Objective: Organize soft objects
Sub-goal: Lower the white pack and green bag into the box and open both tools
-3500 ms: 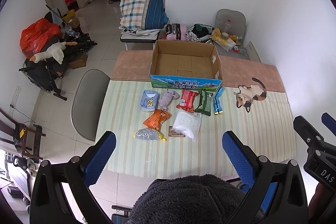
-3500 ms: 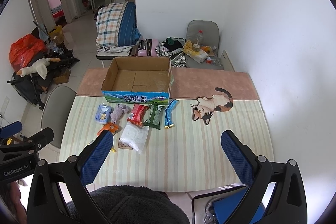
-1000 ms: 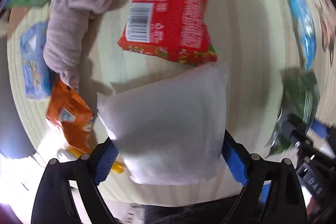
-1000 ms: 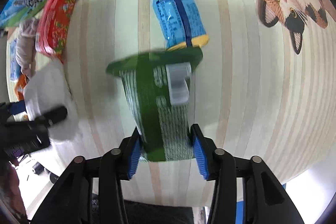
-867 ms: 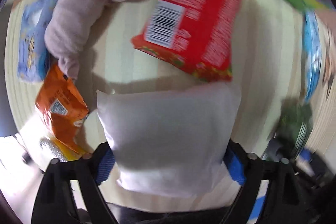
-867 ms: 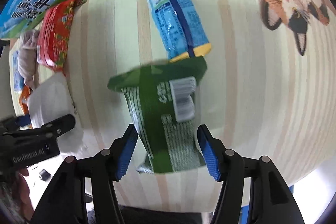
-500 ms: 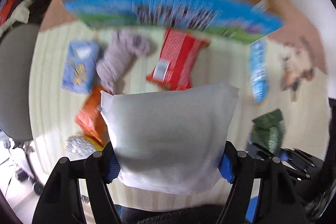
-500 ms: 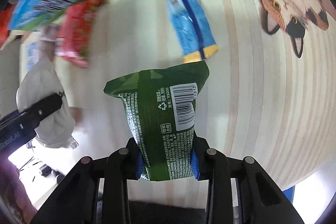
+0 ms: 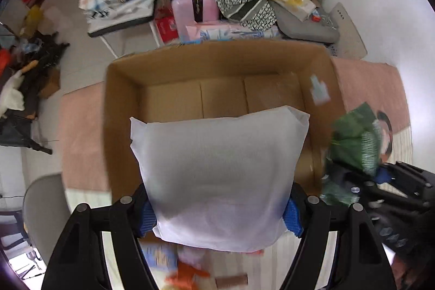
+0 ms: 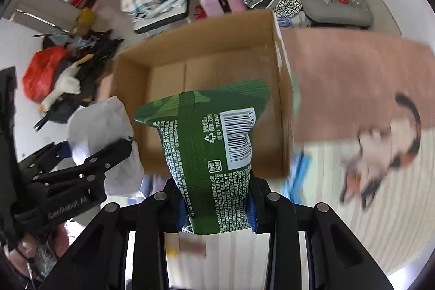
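The left claw [image 9: 218, 208] clamps a white pouch [image 9: 217, 170] over the open cardboard box [image 9: 119, 99]; the right claw [image 10: 216, 208], nearly closed, pinches a green packet [image 10: 206, 143] above the box's right side.

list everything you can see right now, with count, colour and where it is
cardboard box: 1, brown, on the table, open, nothing seen on its visible floor
white soft pack: 1, white, held over the box
green packet: 1, green with barcode, held over the box
tablecloth: 1, striped with pink border and cat print, under the box
grey chair: 1, left of the table
blurred packets: several, orange, blue, on the table's near side
left gripper: black, blue pads, shut on the white pack
right gripper: black, shut on the green packet
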`<state>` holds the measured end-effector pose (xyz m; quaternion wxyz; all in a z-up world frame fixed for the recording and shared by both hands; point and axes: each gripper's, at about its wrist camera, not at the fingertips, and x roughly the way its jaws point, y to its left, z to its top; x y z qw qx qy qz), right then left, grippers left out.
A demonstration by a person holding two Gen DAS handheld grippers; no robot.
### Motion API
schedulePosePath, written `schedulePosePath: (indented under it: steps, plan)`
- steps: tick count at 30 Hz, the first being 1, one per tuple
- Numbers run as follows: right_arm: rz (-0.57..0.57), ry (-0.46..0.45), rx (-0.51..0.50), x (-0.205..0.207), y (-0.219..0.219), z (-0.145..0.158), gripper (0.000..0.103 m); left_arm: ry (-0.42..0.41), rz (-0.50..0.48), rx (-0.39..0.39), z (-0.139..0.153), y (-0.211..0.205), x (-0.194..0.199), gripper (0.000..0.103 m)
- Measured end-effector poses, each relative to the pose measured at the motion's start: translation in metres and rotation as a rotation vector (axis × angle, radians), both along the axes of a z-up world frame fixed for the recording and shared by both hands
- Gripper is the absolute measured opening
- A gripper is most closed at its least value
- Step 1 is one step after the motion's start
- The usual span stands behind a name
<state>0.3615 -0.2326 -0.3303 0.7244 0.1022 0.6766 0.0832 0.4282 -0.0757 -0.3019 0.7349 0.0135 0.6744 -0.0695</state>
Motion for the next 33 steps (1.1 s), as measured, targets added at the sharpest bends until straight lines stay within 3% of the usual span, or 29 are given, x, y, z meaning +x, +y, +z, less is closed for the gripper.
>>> schedulePosePath:
  steps: [3,6,10,14,18,22,25,27,29,33]
  plan:
    - [0.011,0.033,-0.086,0.049,0.023,-0.027,0.035,0.079,0.011,-0.05,-0.031,0.002,0.038,0.071]
    - [-0.002,0.059,-0.129,0.093,0.029,-0.043,0.035,0.132,0.0,-0.051,-0.057,-0.001,0.065,0.072]
    - [-0.022,0.106,-0.131,0.134,0.018,-0.062,0.035,0.181,-0.006,-0.075,-0.076,-0.002,0.082,0.072]
    - [-0.024,0.115,-0.137,0.151,0.011,-0.082,0.035,0.231,-0.006,-0.111,-0.094,-0.002,0.093,0.072]
    - [-0.014,0.126,-0.124,0.157,0.009,-0.096,0.036,0.26,0.001,-0.095,-0.105,-0.002,0.098,0.074]
    - [-0.008,0.127,-0.135,0.151,0.013,-0.091,0.039,0.258,0.035,-0.094,-0.098,0.005,0.096,0.077]
    - [0.004,0.133,-0.128,0.148,0.016,-0.083,0.052,0.232,0.055,-0.097,-0.084,0.013,0.092,0.098]
    - [0.015,0.134,-0.133,0.145,0.019,-0.075,0.076,0.184,0.062,-0.08,-0.065,0.018,0.088,0.1]
    - [0.036,0.116,-0.177,0.138,0.024,-0.063,0.093,0.136,0.049,-0.053,-0.049,0.018,0.084,0.102]
    - [0.055,0.093,-0.243,0.127,0.027,-0.042,0.096,0.056,0.031,-0.025,-0.016,0.02,0.068,0.102]
